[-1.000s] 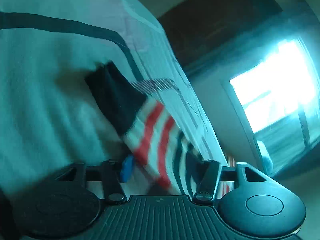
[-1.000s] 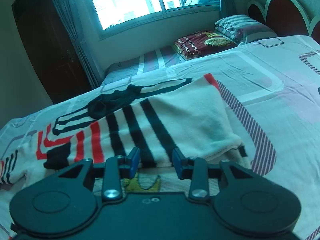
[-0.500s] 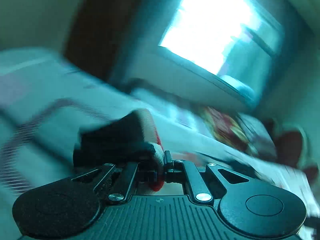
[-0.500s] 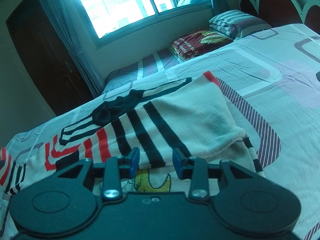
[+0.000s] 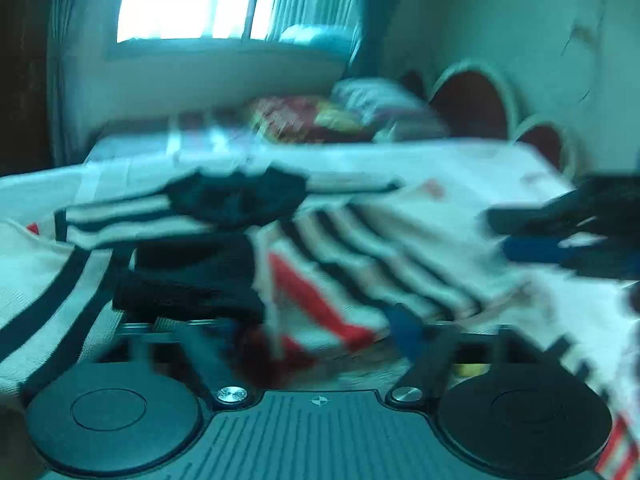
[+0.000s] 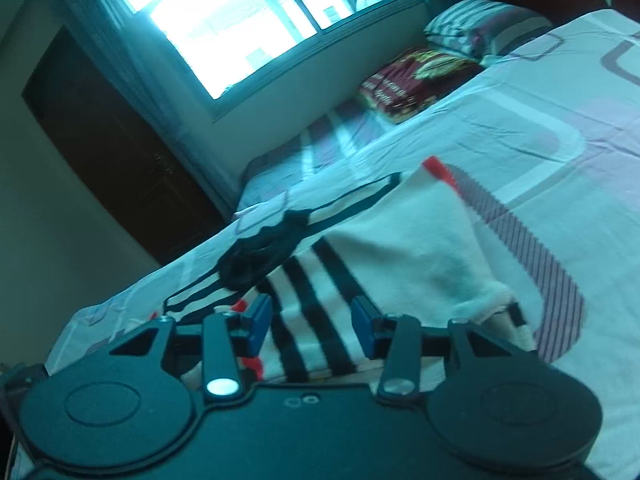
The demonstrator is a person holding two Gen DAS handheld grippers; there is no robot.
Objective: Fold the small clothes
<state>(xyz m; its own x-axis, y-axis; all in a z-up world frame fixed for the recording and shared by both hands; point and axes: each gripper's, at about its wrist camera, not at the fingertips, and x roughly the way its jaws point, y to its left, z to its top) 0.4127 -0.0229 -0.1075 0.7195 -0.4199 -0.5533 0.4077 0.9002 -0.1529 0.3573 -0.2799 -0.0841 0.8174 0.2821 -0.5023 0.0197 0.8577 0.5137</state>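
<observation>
Progress: striped garment (image 6: pixel 384 256) lay on the bed (image 6: pixel 560 112) with one side already turned over itself, so I judged the fold about halfway; the rest remained to be squared up
Left gripper (image 5: pixel 320 336): jaws were opening, wide apart, with the red-and-white folded edge lying loose between them, nothing pinched; this view was badly blurred
Right gripper (image 6: pixel 312 320): jaws were opening too, blue pads apart just above the black stripes, pressing on nothing
Where it sat: garment was spread across the near part of the bed, right under both grippers
Dark item (image 6: pixel 260 256): small black piece of clothing was resting at the garment's far edge, not yet folded
Count: two grippers, one striped garment, one dark item, two pillows (image 6: pixel 480 28) by the headboard, one window (image 6: pixel 248 12)
</observation>
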